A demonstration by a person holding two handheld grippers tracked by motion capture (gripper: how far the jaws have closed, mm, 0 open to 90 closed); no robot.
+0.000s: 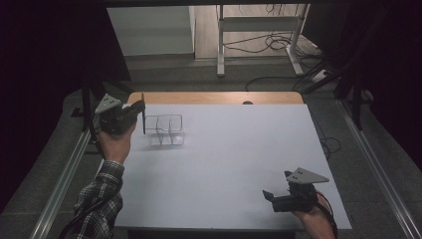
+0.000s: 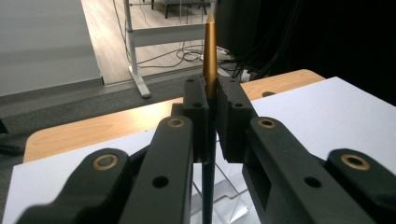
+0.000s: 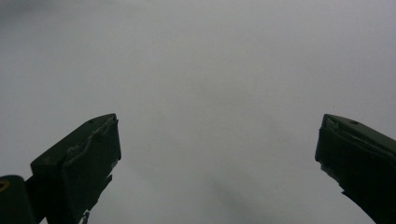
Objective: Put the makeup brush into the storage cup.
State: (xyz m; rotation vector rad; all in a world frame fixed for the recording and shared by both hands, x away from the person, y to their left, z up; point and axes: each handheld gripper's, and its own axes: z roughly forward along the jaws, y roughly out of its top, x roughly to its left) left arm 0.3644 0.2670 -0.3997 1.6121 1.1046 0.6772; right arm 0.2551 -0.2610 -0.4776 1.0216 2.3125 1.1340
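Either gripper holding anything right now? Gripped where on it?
The left gripper is shut on a pen, clamped mid-shaft: the gold tapered end sticks up past the jaws, the dark shaft hangs below. The right gripper is open and empty.

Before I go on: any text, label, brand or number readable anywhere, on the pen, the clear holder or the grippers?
None readable.
Pen: plain gold and dark barrel, no print.
Clear holder: no label to be seen.
Left gripper, right gripper: plain black with brass rivets, no markings.
White table: blank.
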